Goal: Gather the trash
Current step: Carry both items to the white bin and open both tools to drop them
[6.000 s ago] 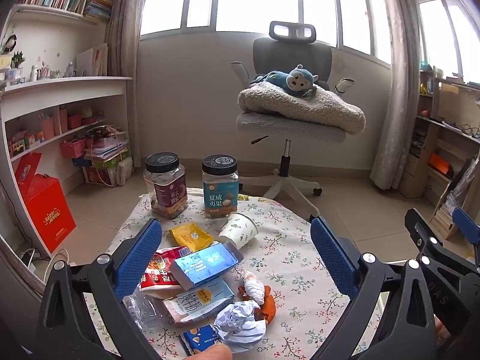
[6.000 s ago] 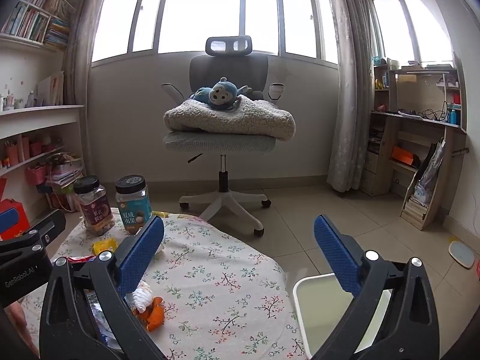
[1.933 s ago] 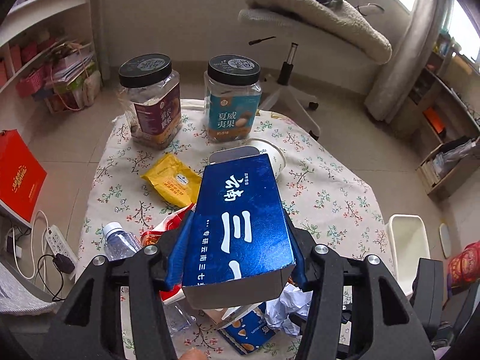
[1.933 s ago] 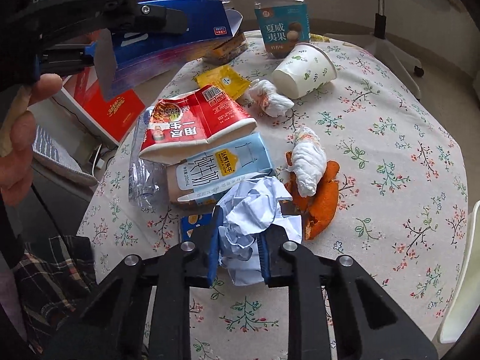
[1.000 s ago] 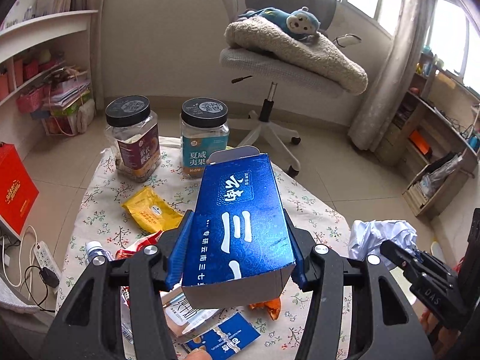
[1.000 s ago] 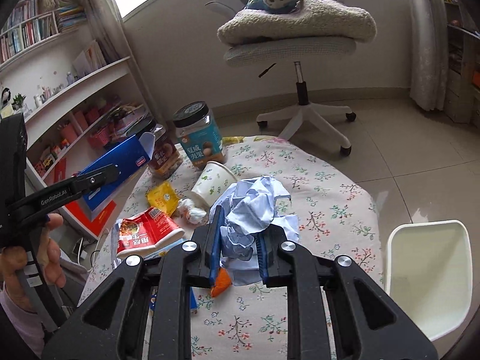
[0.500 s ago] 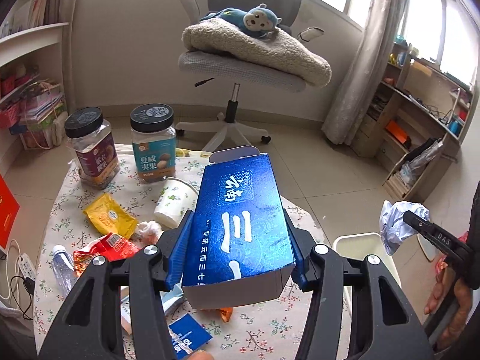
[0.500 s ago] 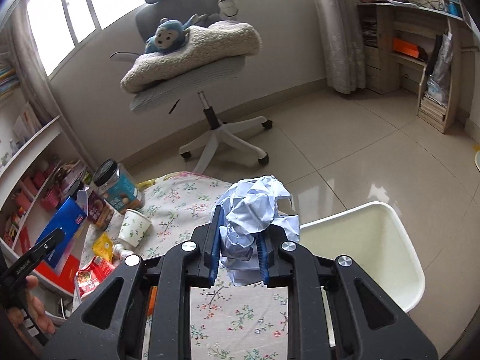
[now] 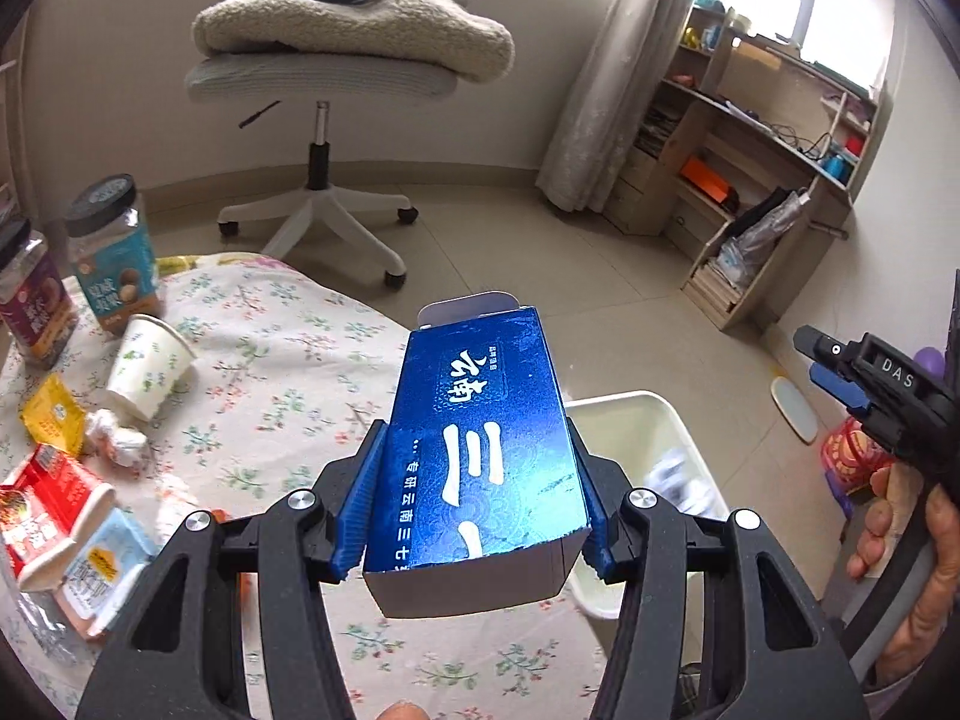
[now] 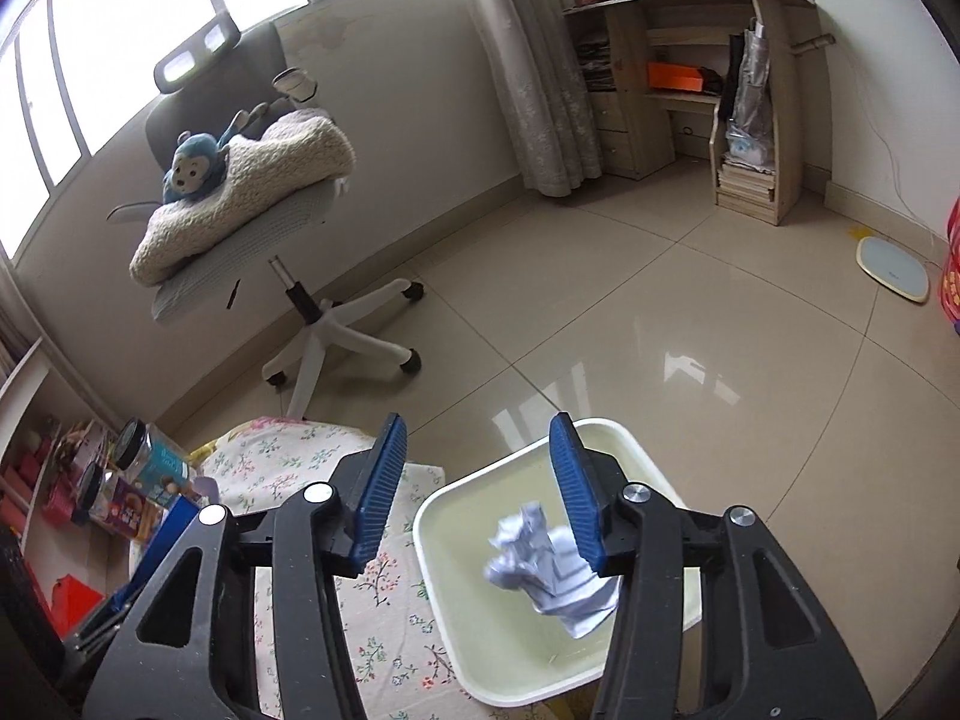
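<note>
Daylight comes through tall windows [image 10: 72,60] onto pale walls and a glossy beige tiled floor [image 10: 690,324]. A grey swivel chair [image 10: 288,276] carries a cream blanket [image 10: 252,192], near a pale curtain [image 10: 540,72] and wooden shelving [image 10: 720,78].

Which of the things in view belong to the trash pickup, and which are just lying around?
Job: blue box in left gripper; crumpled paper in bin; paper cup.
Lying about: office chair, toy monkey, two jars.
</note>
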`<state>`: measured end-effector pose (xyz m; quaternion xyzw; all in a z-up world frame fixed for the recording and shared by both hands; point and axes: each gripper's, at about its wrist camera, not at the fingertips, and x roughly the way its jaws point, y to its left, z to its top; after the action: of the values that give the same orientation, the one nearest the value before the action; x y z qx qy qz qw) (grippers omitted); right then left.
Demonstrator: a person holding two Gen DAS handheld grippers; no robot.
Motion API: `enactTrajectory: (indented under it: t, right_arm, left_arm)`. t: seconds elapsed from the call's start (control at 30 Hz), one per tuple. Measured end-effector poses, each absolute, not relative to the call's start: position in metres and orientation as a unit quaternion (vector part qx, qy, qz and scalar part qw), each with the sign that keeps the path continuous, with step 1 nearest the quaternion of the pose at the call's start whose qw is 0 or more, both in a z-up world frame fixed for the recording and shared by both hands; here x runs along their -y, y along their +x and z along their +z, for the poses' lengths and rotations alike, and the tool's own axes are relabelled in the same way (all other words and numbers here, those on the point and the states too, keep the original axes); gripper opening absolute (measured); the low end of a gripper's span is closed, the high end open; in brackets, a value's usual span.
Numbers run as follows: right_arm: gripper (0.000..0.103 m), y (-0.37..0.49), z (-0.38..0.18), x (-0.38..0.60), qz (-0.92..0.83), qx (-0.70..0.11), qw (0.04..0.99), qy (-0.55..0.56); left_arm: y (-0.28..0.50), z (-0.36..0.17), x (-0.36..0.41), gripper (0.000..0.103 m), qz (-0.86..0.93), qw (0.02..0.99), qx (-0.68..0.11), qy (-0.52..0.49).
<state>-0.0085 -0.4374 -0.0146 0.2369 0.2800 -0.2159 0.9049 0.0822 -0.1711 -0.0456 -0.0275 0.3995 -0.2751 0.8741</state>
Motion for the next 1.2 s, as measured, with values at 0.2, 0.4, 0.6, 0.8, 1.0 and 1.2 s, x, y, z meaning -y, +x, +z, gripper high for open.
enactTrajectory:
  t: [0.2, 0.4, 0.6, 0.8, 1.0, 1.2]
  right_arm:
    - [0.061, -0.039, -0.007, 0.47, -0.268, -0.24, 0.897, 0.255]
    - [0.07, -0.059, 0.001, 0.486, -0.3, -0.206, 0.896, 0.255]
    - [0.083, -0.072, 0.004, 0.495, -0.326, -0.184, 0.892, 0.252]
    - [0.095, -0.08, 0.007, 0.491, -0.346, -0.169, 0.892, 0.239]
    - [0.096, -0.072, 0.012, 0.468, -0.362, -0.165, 0.897, 0.192]
    - [0.096, -0.058, 0.018, 0.433, -0.364, -0.157, 0.908, 0.132]
  left_arm:
    - [0.077, -0.056, 0.238, 0.054, -0.317, 0.847, -0.425, -0.033]
    - [0.062, -0.06, 0.292, 0.054, -0.349, 0.829, -0.436, -0.014]
    - [0.056, -0.064, 0.324, 0.058, -0.369, 0.814, -0.449, 0.002]
    - [0.054, -0.056, 0.318, 0.074, -0.358, 0.824, -0.438, 0.003]
    - [0.055, -0.034, 0.288, 0.085, -0.304, 0.867, -0.395, 0.003]
    - [0.048, -0.008, 0.256, 0.087, -0.243, 0.911, -0.333, 0.004]
